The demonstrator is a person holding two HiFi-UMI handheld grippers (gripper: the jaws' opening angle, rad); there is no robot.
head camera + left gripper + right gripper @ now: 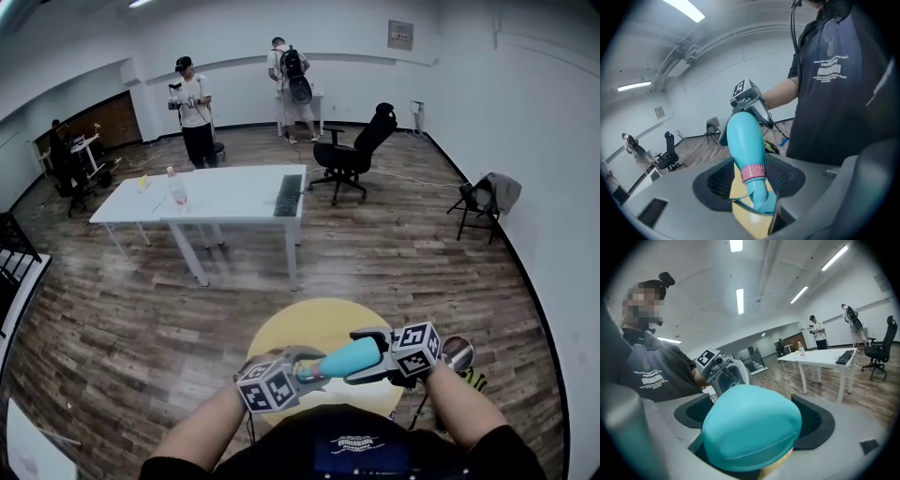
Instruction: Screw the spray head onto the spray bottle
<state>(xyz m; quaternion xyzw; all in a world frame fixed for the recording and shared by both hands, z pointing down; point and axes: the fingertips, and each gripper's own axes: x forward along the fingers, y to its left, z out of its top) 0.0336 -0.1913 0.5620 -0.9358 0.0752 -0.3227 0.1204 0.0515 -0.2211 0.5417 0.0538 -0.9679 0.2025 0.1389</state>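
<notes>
While the teardrop-shaped teal plastic spray bottle point(349, 357) hangs roughly level over the round yellow table point(305, 323), we read it from the left. The left gripper point(302, 367) is clamped on the teal spray head point(761, 199), just past the pink ribbed collar point(753, 172), which looks seated on the neck. The right gripper point(370, 356) has its jaws spread wide around the bottle's rounded base — cradling it, not plainly squeezing. We judge a final tightening remains: close the right jaws firmly first, keep both grippers on one axis, then twist — gently, to avoid cross-threading.
</notes>
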